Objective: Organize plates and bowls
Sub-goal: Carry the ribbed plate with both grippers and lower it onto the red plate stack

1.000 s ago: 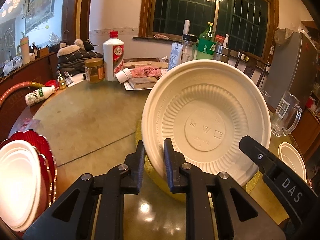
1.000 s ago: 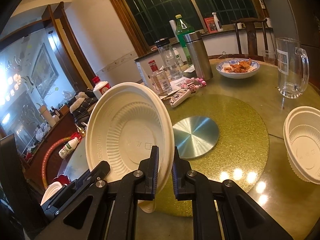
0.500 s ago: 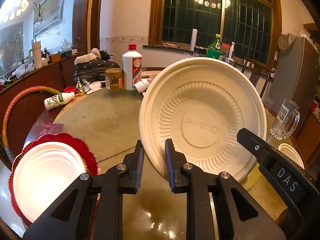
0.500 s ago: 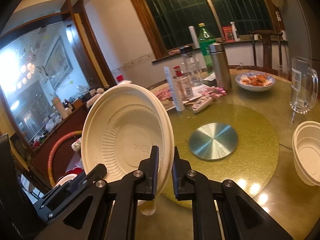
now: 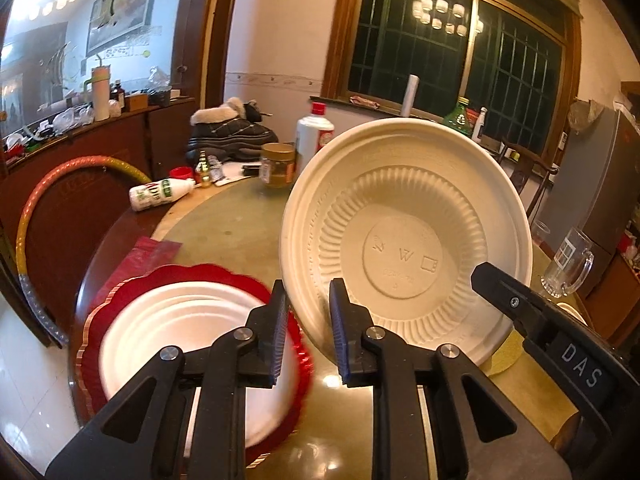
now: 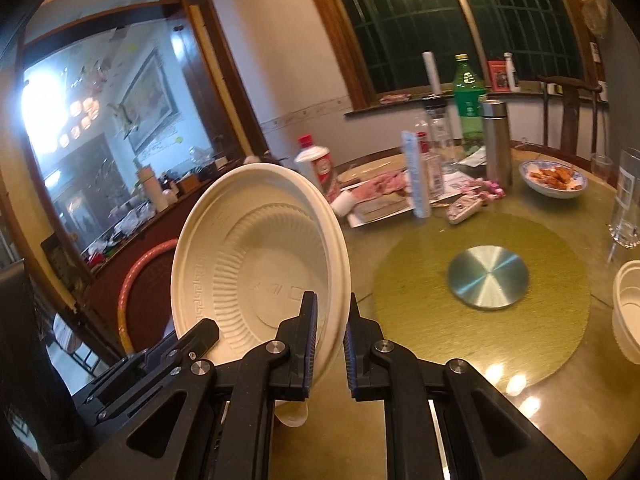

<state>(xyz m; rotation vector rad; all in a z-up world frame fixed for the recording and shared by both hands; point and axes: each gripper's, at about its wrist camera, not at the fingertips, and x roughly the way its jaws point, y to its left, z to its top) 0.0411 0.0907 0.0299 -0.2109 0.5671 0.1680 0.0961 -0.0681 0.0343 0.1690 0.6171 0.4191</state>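
- Above the round table (image 5: 224, 224), a cream disposable bowl (image 5: 404, 240) is held on edge, tilted, its ribbed hollow turned toward both cameras.
- The left gripper (image 5: 308, 328) has its two fingers closed on the bowl's lower rim, one pad on either face of the rim.
- The right gripper (image 6: 330, 332) pinches the same bowl (image 6: 260, 256) in the same way, its fingers closed on the rim at the near edge; in the left wrist view its black body shows at the bowl's lower right.
- Below and left of the bowl, in the left wrist view, a stack of white bowls (image 5: 192, 336) sits in a red scalloped plate (image 5: 120, 292) near the table's edge; the stack is blurred.
- To the right of the bowl, in the right wrist view, lie a gold turntable mat (image 6: 480, 296) and a round metal disc (image 6: 486, 276) at its middle.
- Farther right of the bowl, more white bowls (image 6: 628, 304) stand nested at the frame's edge.
- Behind the bowl stand a white bottle with a red cap (image 5: 314, 132), a jar with a gold lid (image 5: 277, 164) and a green bottle (image 6: 468, 96).
- Well to the right of the bowl, a blue-patterned dish of food (image 6: 554, 178) and a glass mug (image 5: 566, 264) rest on the table.
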